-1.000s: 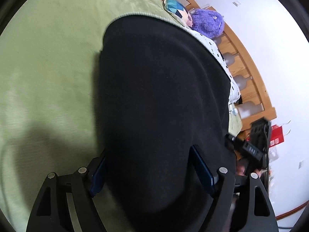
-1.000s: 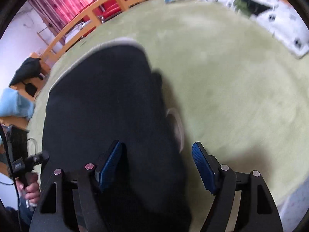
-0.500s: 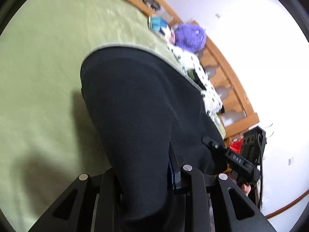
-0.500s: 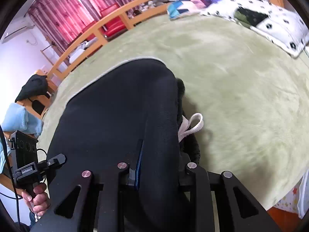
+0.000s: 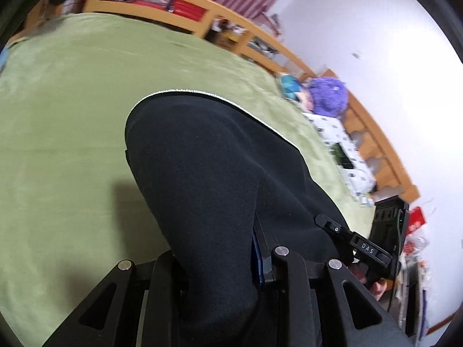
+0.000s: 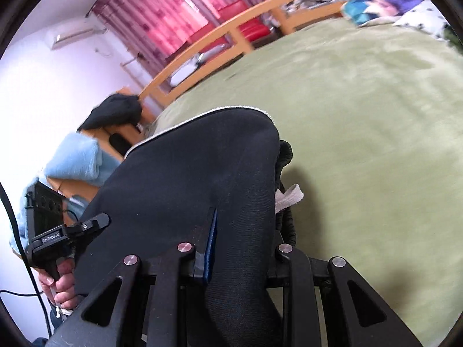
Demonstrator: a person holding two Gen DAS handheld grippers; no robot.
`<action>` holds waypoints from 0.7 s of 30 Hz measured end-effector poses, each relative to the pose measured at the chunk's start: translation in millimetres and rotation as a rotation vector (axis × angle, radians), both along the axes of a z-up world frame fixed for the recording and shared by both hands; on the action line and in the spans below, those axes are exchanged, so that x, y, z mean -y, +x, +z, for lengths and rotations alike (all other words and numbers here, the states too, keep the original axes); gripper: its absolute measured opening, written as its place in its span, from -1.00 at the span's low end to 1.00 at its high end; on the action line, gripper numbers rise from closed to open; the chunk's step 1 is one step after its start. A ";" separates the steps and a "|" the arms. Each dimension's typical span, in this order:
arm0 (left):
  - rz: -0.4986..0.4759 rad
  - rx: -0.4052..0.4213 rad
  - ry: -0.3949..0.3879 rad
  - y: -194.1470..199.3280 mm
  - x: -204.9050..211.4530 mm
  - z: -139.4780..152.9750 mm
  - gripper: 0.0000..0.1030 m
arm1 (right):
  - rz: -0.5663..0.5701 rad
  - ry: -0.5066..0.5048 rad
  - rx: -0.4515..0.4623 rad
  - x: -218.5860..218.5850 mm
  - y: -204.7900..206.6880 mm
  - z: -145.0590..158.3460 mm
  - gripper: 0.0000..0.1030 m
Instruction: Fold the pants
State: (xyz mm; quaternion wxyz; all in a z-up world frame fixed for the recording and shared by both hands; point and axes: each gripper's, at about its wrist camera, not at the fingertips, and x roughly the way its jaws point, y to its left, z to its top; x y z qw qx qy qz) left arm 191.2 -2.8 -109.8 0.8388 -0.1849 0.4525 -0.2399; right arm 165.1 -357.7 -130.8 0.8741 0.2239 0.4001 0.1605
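Note:
Black pants (image 5: 214, 179) with a thin white edge stripe lie on a green blanket (image 5: 63, 121); they also fill the lower middle of the right wrist view (image 6: 191, 185). My left gripper (image 5: 220, 263) is shut on the near edge of the pants, fabric bunched between its fingers. My right gripper (image 6: 240, 248) is shut on the waist end, next to a white drawstring (image 6: 288, 195) and ribbed waistband. Each gripper shows in the other's view, the right one (image 5: 361, 245) and the left one (image 6: 63, 234).
A wooden bed rail (image 5: 179, 8) rims the blanket. A purple plush (image 5: 328, 95), a teal cushion and a spotted white pillow (image 5: 338, 147) lie at the far side. Light blue cloth (image 6: 75, 162) and a dark garment (image 6: 115, 112) sit beyond the left edge.
Both grippers closed on the pants from open and have lifted the near edge, tilting upward so more of the room shows.

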 end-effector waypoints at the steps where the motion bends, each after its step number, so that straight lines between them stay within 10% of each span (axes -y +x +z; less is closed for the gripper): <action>1: 0.005 -0.033 0.020 3.8 -12.9 -17.0 -0.48 | 0.013 -0.030 -0.023 -19.2 7.3 -12.0 -0.54; 5: 0.024 -0.234 0.072 11.1 -41.5 -85.9 -0.11 | 0.018 -0.137 -0.111 -49.8 18.5 -50.9 0.04; 7: 0.030 -0.184 0.049 -2.8 -52.1 -83.1 -0.05 | 0.030 -0.112 -0.138 -45.7 10.6 -46.0 0.04; 12: 0.170 0.035 0.314 -47.2 -59.7 -30.3 0.25 | -0.035 -0.195 -0.009 -28.9 -36.8 1.3 0.03; 17: 0.088 0.105 0.093 -88.4 -37.0 -10.8 0.29 | 0.075 -0.285 0.118 -66.6 -71.1 13.0 -0.27; 21: 0.142 0.083 0.253 -106.2 -7.9 -54.8 0.28 | 0.100 -0.341 0.101 -73.6 -77.4 -27.4 -0.35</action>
